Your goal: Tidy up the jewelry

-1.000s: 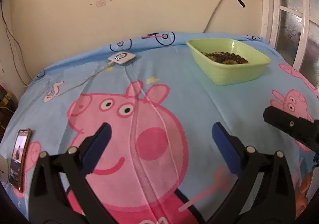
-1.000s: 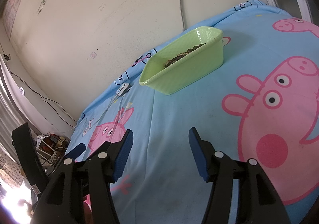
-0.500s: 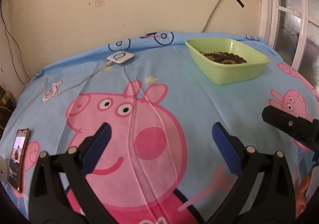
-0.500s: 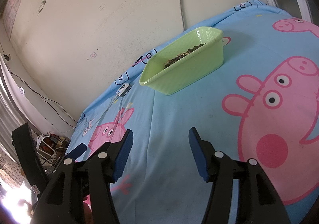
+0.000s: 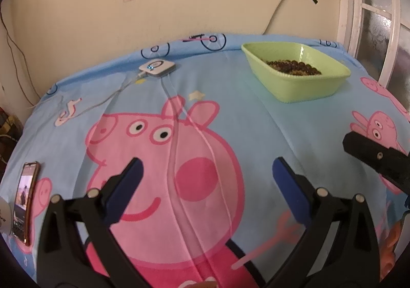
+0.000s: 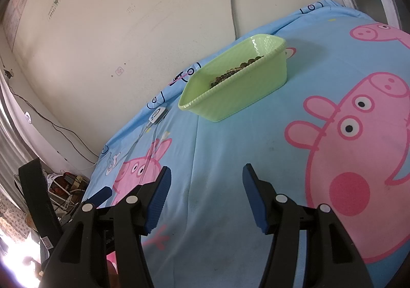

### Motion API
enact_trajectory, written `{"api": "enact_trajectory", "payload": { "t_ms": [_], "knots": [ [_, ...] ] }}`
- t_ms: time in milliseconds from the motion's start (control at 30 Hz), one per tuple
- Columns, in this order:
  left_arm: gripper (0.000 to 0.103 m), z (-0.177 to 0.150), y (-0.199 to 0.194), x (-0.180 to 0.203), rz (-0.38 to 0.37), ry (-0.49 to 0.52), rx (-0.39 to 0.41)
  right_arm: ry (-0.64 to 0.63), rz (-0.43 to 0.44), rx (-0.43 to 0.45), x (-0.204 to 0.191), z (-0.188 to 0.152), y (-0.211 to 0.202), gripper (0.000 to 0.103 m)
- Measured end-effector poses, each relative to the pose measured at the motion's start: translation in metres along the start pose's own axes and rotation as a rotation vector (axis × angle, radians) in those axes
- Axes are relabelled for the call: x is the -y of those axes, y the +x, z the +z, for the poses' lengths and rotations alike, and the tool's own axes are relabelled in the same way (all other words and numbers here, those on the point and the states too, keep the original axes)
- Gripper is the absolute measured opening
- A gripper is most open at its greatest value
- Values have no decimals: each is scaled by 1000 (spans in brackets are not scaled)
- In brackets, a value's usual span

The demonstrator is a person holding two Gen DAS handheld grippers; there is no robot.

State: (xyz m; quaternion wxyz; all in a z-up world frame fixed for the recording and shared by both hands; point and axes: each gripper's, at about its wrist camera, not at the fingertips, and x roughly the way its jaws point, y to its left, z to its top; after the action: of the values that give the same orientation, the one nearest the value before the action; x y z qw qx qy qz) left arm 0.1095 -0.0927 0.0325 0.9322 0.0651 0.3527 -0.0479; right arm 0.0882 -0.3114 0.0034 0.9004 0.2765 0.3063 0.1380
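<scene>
My left gripper (image 5: pixel 206 172) and right gripper (image 6: pixel 205 185) both hover with fingers spread, pinching nothing, over the cartoon-pig bedsheet (image 5: pixel 256 134). The beaded jewelry (image 5: pixel 293 67) lies in the green tub (image 5: pixel 302 88), upper right of the left view.

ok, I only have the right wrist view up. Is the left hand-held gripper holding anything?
Observer: No. The left hand-held gripper is open, with nothing between its fingers.
Operator: Anything beside it that I'd miss?
Observer: A phone lies flat on the sheet to its left, screen lit.
Operator: I barely see into the tray. Contents?
Observer: The green tray holds one loose heap of dark and yellowish beads.
</scene>
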Motion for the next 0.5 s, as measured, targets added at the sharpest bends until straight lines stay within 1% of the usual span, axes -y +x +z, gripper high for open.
{"api": "enact_trajectory", "payload": {
  "t_ms": [233, 400, 500],
  "knots": [
    [97, -2, 0, -2, -10, -10, -15, 2, 2, 2, 0, -3, -2, 34],
    [97, -3, 4, -5, -17, -28, -45, 3, 2, 1, 0, -2, -1, 34],
    [97, -3, 3, -6, -23, -29, -39, 2, 2, 1, 1, -3, -1, 34]
  ]
}}
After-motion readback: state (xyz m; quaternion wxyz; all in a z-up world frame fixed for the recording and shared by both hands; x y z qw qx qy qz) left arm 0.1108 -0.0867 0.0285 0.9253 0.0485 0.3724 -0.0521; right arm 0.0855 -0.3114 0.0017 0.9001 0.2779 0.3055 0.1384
